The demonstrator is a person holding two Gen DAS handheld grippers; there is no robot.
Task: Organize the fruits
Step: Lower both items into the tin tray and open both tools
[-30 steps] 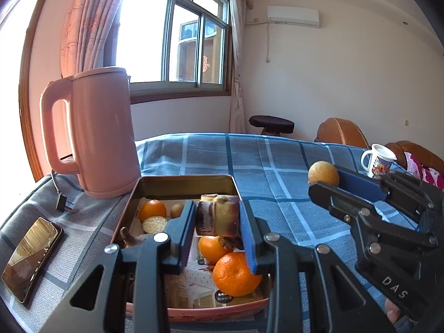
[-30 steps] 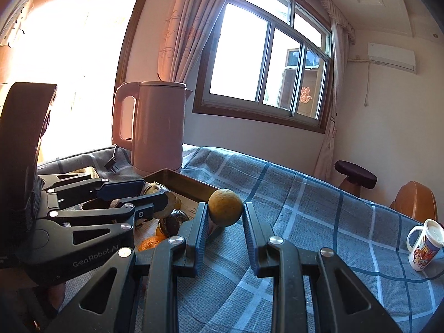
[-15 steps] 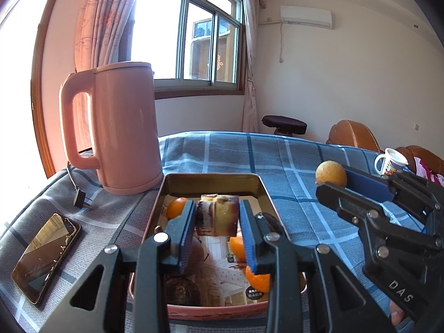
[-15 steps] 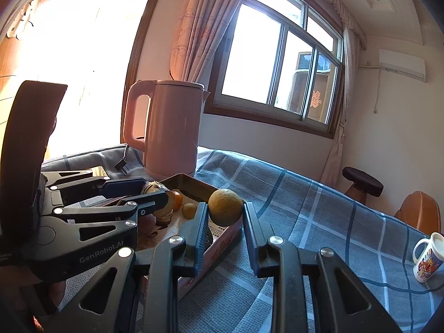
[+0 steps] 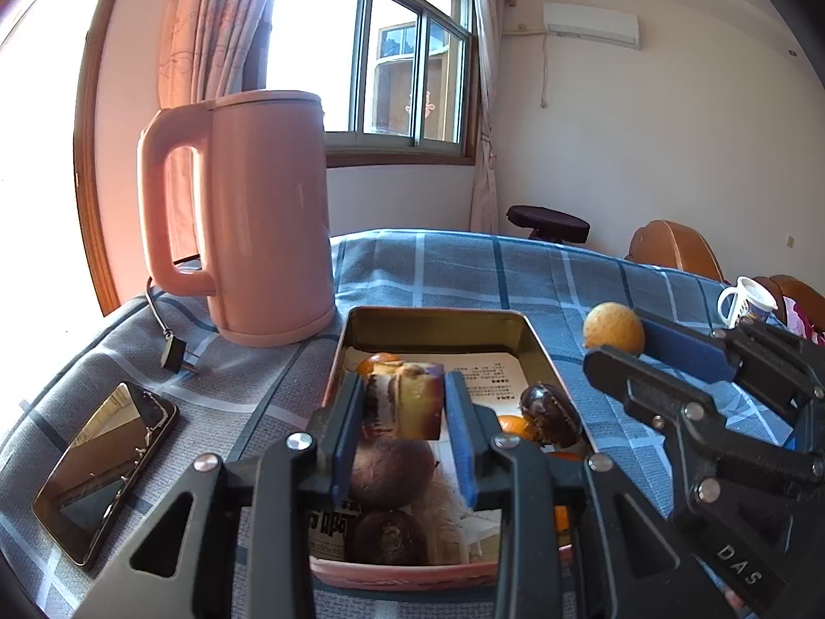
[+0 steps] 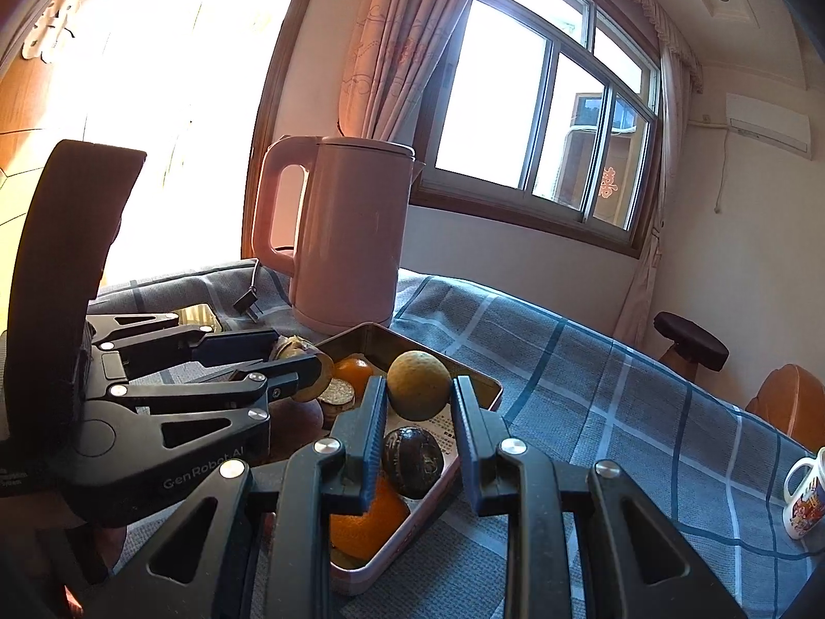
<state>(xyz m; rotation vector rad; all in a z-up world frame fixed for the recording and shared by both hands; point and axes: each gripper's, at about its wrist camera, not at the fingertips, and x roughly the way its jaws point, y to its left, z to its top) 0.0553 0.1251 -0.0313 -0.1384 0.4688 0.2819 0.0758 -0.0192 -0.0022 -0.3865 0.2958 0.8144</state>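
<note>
From the left wrist, the left gripper pinches a cut fruit piece above the tin tray on a blue checked tablecloth, beside a pink kettle below the window. From the right wrist, the right gripper clamps a yellowish round fruit over the tray's near side.

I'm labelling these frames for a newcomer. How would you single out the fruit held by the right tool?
Start at the pink kettle; below it sits the open metal tin of fruit. Above the tin, the right tool grips a yellowish round fruit, duller and paler than the bright oranges lying inside.
</note>
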